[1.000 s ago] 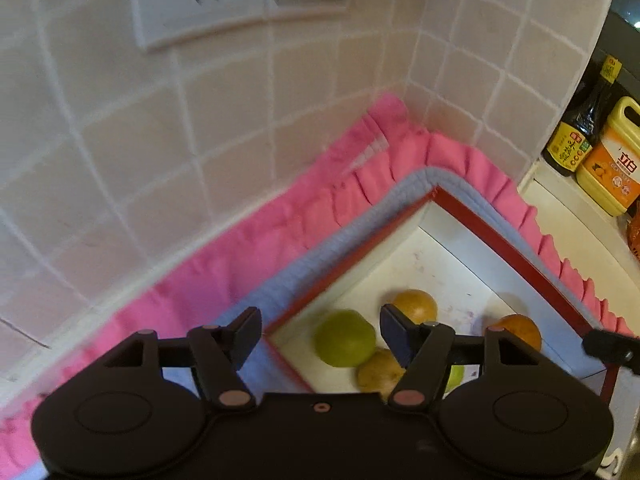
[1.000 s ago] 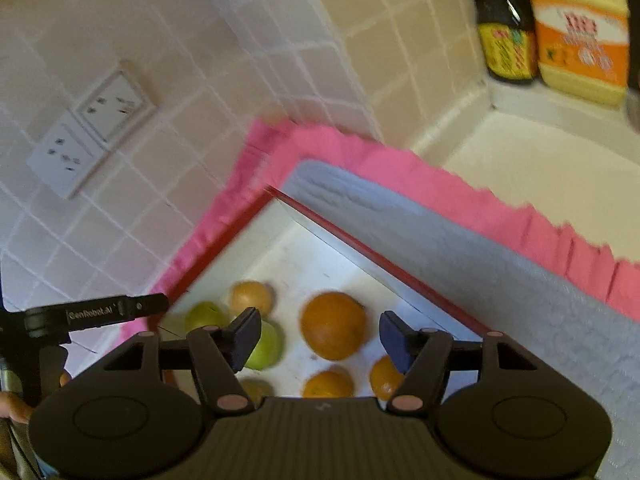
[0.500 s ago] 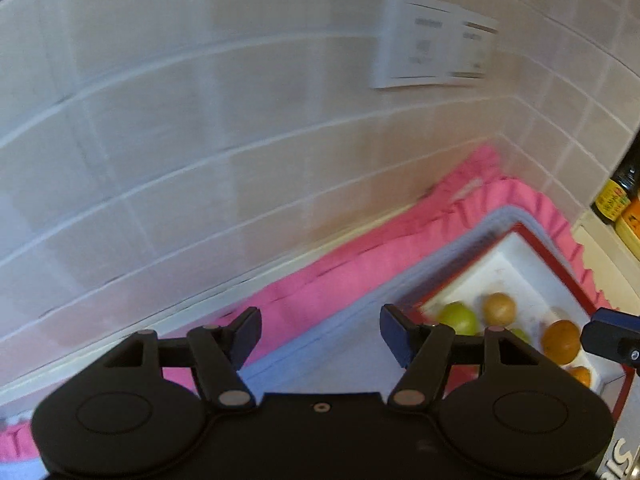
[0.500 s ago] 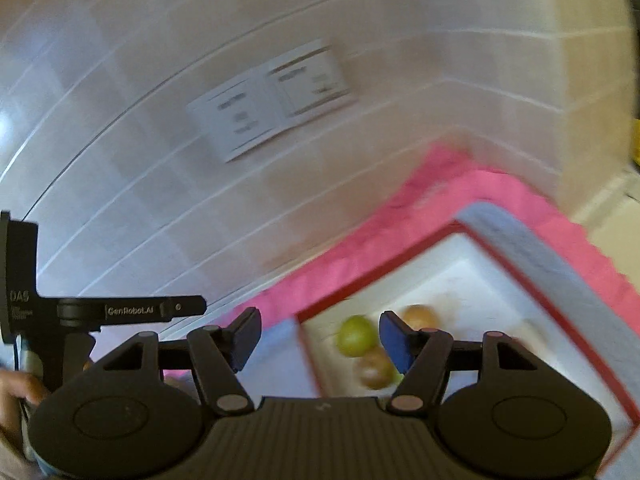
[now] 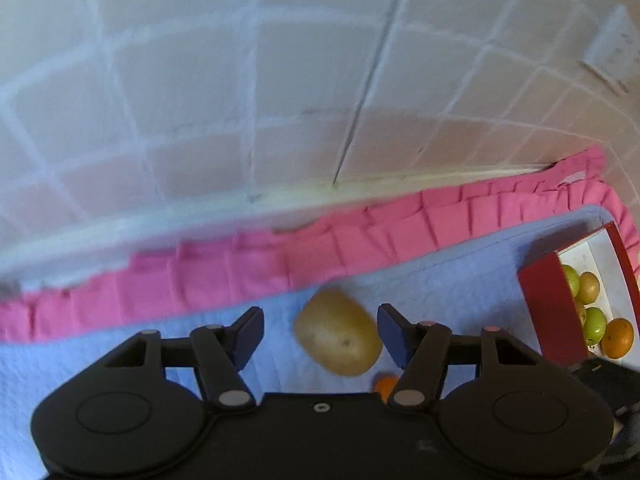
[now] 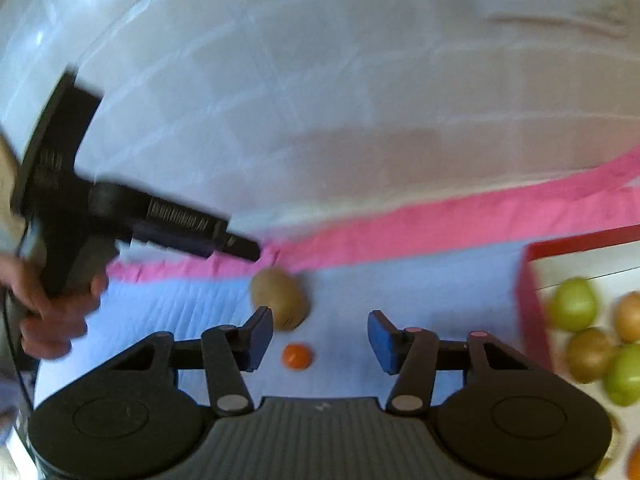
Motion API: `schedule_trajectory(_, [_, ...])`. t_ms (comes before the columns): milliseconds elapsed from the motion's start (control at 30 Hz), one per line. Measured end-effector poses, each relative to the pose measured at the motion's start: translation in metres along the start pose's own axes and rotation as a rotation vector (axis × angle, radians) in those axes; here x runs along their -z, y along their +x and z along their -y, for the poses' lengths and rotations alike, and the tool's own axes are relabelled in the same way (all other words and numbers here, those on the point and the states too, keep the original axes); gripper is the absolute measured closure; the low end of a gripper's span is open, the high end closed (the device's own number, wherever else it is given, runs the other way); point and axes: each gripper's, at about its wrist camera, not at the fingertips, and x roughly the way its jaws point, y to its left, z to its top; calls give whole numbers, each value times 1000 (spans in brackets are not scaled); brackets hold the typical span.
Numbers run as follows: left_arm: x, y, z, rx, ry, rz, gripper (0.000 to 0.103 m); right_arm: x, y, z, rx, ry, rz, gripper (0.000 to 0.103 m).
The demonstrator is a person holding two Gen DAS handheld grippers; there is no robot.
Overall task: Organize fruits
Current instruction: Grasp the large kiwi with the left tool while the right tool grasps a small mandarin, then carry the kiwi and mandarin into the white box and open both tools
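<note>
left claw (image 5: 320, 334): closing, astride kiwi (image 5: 338, 332) | right claw (image 6: 320, 338): closing, empty

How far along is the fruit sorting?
Done: several green, brown and orange fruits already sit in the red-rimmed box. In hand: nothing gripped; the left gripper is closing around the brown fruit on the blue mat, and the right gripper is closing above the small orange fruit. Left: both loose fruits.

Home kitchen, tiled wall (image 5: 280, 80), wall socket (image 5: 612, 56), fruit box (image 5: 560, 312)
</note>
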Motion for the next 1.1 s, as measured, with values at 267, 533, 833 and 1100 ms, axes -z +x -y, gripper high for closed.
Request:
schedule_trajectory(267, [0,31,-3,58,-82,-58,29,19,65,-19,14,-105,-116,61])
schedule_trajectory(533, [3,49,7,50,-51,-80,29,26,90,-25,20,-137,-139,74])
schedule_trajectory(833, [8,45,6,53,-58,-31,31,24,87,-23,-13,-103,-98,79])
schedule_trajectory(1100, [9,62,3,95,-103,-75,27,18,69,-12,-2,-66,-63,79])
